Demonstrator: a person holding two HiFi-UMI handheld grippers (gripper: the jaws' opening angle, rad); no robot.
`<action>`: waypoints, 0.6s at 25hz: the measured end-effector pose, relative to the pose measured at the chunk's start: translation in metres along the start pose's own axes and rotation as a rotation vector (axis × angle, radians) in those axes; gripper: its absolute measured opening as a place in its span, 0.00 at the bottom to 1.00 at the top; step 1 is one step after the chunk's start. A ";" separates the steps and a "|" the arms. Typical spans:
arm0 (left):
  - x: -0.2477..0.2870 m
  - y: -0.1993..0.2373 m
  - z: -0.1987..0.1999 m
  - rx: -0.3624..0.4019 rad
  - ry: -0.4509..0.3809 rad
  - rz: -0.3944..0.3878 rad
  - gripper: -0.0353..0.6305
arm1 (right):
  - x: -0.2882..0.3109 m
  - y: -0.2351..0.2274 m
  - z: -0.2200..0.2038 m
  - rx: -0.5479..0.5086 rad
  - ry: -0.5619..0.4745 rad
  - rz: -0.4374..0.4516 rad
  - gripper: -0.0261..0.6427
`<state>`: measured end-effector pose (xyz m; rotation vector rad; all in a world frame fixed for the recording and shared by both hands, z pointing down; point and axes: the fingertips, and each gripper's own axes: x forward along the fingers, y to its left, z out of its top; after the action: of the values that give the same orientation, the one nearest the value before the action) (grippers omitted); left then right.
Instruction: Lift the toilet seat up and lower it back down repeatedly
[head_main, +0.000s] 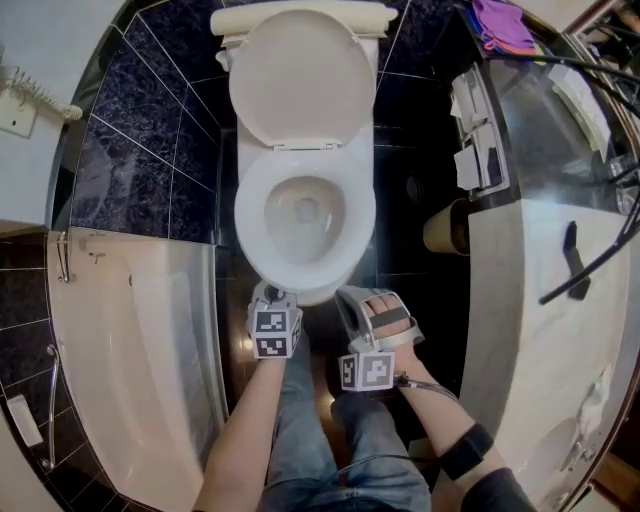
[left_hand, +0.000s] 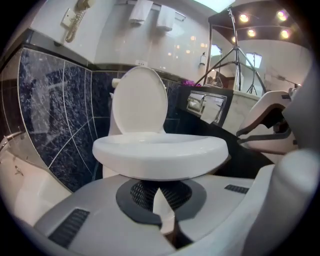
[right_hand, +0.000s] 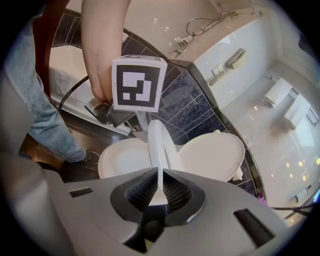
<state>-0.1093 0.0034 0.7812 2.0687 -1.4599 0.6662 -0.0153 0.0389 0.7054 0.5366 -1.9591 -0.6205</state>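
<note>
We log the right claw (right_hand: 160, 194) clenched on the toilet seat (right_hand: 156, 145) front edge, 5 o'clock of the bowl (head_main: 305, 212); its long axis runs toward 12. Left claw (head_main: 272, 298) slightly parted, empty, at 7.

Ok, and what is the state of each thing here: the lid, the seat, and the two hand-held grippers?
Toilet lid: raised, leaning back against the tank.
Toilet seat: low over the bowl, its front edge gripped.
Right hand-held gripper: shut on the toilet seat's edge.
Left hand-held gripper: jaws slightly apart, empty, near the bowl's front.
</note>
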 end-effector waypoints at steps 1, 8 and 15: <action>0.003 -0.001 -0.011 0.011 0.009 -0.003 0.04 | 0.003 0.007 -0.010 0.023 0.018 0.000 0.10; 0.025 -0.011 -0.071 0.022 0.070 -0.031 0.04 | 0.034 0.038 -0.068 0.203 0.112 -0.015 0.10; 0.043 -0.020 -0.152 -0.008 0.208 -0.033 0.04 | 0.062 0.054 -0.088 0.291 0.133 -0.030 0.08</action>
<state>-0.0925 0.0793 0.9204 1.9480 -1.3063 0.8331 0.0311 0.0262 0.8155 0.7680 -1.9281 -0.3088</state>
